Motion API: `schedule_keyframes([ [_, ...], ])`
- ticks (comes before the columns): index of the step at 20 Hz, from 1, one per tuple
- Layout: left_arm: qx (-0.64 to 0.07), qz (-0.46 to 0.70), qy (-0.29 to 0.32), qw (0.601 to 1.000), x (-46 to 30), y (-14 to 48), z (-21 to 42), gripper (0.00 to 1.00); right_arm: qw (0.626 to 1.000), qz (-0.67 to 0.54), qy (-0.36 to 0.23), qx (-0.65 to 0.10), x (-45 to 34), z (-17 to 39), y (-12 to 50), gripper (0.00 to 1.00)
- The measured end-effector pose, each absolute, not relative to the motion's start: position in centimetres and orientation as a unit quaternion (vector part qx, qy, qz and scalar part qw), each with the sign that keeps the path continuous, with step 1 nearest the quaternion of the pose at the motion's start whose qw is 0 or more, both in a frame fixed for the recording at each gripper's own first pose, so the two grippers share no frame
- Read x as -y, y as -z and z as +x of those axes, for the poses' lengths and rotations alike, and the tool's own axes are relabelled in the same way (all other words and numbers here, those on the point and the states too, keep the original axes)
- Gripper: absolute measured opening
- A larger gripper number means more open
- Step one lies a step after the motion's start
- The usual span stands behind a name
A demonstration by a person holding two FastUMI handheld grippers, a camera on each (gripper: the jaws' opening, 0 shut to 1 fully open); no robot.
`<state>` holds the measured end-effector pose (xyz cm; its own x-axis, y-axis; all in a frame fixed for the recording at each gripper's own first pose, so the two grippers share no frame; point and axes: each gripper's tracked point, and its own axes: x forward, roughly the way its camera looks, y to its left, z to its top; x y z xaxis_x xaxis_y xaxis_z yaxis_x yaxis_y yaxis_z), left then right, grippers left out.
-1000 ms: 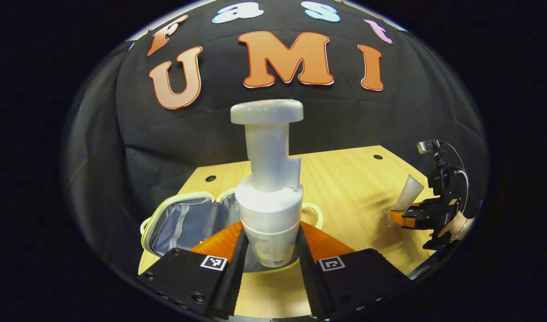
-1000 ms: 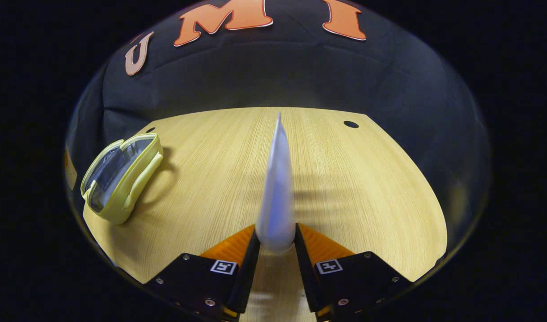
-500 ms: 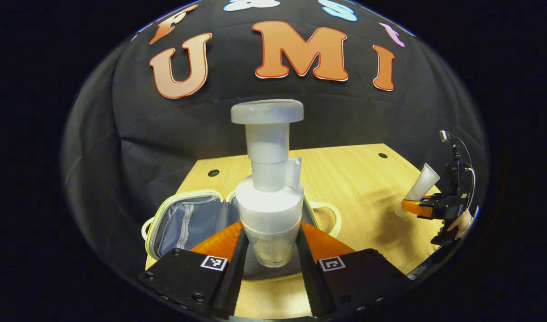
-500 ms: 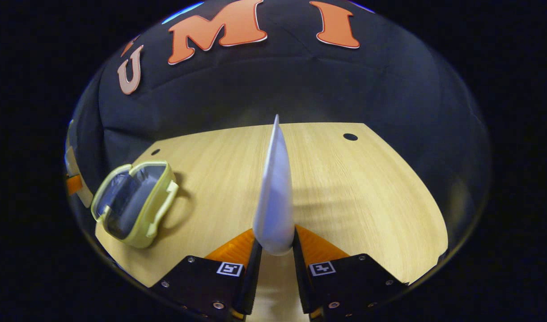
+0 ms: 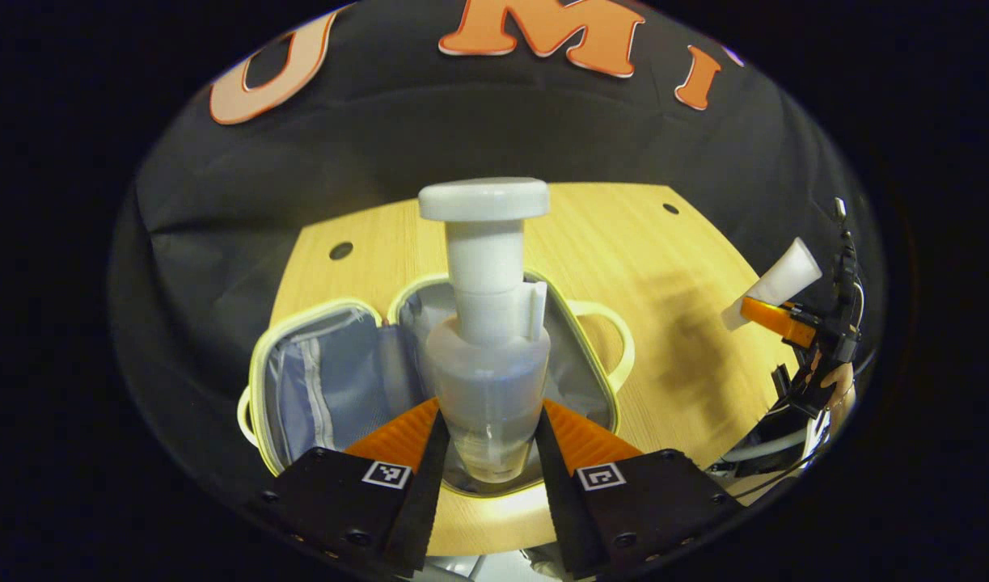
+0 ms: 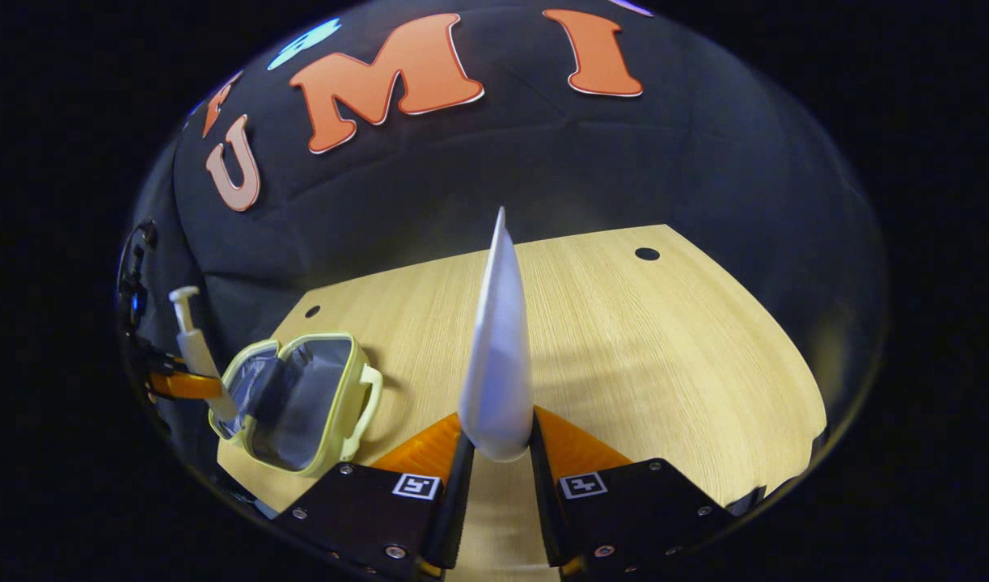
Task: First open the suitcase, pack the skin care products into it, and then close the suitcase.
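White pump bottle point(image 5: 484, 339) and tube point(image 6: 496, 356) sit clamped between each gripper's jaws.

We see the left hand-held gripper point(image 5: 486, 440) with both fingers pressed against the lower body of a pump bottle point(image 5: 484, 323), holding it upright. The right hand-held gripper point(image 6: 498, 449) has its fingers clamped on the rounded end of a tube point(image 6: 498, 356), which points away from it. At the far right of the left gripper view, what looks like a hand point(image 5: 834, 392) grips the right one's handle.
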<state>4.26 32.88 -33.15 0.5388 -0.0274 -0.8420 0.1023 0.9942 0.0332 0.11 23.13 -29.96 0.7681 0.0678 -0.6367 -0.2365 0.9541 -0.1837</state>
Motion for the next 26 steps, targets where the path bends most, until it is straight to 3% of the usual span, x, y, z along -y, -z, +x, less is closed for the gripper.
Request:
schedule_keyframes([
  [9, -0.584, 0.027, 0.041, 0.810, -34.8, 41.1, 7.6, 0.60, 0.928, -0.114, -0.043, -0.351, -22.6, -3.5, 29.9, 0.40],
  [19, -0.610, 0.021, 0.044, 0.791, -34.9, 44.4, 8.4, 0.60, 0.929, -0.100, -0.031, -0.356, -23.1, -3.8, 29.6, 0.40],
  [21, -0.608, 0.028, 0.048, 0.792, -34.8, 44.1, 8.7, 0.63, 0.928, -0.102, -0.033, -0.357, -23.4, -3.8, 29.7, 0.40],
  [22, -0.603, 0.029, 0.057, 0.795, -34.5, 43.9, 8.8, 0.68, 0.928, -0.102, -0.036, -0.357, -23.6, -3.9, 29.6, 0.40],
  [24, -0.596, 0.044, 0.053, 0.800, -34.3, 43.1, 9.1, 0.92, 0.928, -0.102, -0.040, -0.357, -23.8, -4.1, 29.5, 0.40],
  [26, -0.582, 0.059, 0.045, 0.810, -34.7, 42.1, 9.3, 0.96, 0.927, -0.104, -0.046, -0.358, -24.3, -4.3, 29.3, 0.40],
])
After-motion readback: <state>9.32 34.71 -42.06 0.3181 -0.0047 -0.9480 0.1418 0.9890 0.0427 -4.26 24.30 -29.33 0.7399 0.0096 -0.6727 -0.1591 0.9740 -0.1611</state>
